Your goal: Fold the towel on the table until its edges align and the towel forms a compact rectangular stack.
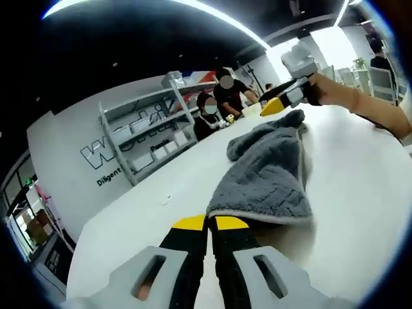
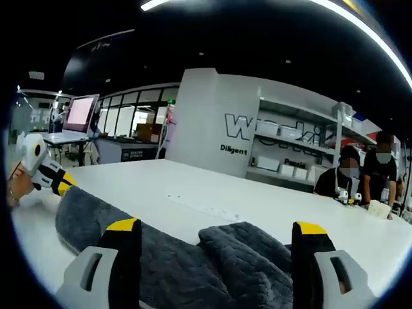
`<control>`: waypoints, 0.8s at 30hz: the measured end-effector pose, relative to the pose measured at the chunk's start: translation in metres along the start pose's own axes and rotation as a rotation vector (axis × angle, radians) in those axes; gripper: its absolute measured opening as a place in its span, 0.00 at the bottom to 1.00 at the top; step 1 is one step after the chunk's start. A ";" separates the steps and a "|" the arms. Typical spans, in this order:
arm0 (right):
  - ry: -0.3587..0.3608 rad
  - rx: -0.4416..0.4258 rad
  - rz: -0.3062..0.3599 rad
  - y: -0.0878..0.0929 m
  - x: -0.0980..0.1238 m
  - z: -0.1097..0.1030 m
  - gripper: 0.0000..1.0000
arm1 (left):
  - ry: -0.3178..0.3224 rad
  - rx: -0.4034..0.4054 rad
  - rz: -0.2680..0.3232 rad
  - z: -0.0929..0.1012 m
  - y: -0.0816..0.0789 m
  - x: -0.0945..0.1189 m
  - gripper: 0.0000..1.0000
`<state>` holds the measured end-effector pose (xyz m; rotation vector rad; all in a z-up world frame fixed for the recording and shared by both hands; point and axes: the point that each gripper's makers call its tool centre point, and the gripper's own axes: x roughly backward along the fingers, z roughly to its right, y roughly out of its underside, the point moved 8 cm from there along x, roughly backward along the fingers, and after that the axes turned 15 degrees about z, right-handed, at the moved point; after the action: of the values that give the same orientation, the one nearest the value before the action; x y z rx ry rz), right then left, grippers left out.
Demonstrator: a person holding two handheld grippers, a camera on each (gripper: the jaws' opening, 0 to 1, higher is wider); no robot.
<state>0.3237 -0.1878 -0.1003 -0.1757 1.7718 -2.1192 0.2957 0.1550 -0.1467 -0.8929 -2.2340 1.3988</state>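
The white tabletop point(image 1: 360, 193) fills the lower half of both views, with shelving point(image 1: 145, 135) and a grey wall behind it at the left of the left gripper view, and two people seated at its far edge. On it lies the grey towel point(image 1: 270, 174), bunched into a long, rumpled strip that runs from the bottom centre of the left gripper view up toward the upper right. Its long axis runs from one claw to the other, so each claw is at its own end. The left claw point(image 1: 210, 223), bottom centre, has its yellow tips pressed together at the towel's near hemmed corner; whether any cloth is pinched between them cannot be made out. The right claw point(image 2: 215, 228) stands wide open over the towel's bunched end, folds rising between its jaws, in the lower centre of the right gripper view.
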 end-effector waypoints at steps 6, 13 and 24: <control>-0.028 -0.001 -0.005 0.001 -0.003 -0.009 0.99 | -0.037 -0.013 -0.006 -0.006 0.001 0.001 0.02; -0.041 0.004 -0.015 0.003 -0.004 -0.011 0.99 | -0.101 -0.020 -0.007 -0.019 0.001 0.006 0.02; -0.062 0.001 -0.032 0.007 -0.005 -0.015 0.99 | -0.202 -0.001 -0.021 -0.036 0.002 0.017 0.02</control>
<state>0.3253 -0.1733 -0.1094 -0.2681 1.7439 -2.1125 0.3054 0.1907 -0.1333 -0.7558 -2.3825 1.5393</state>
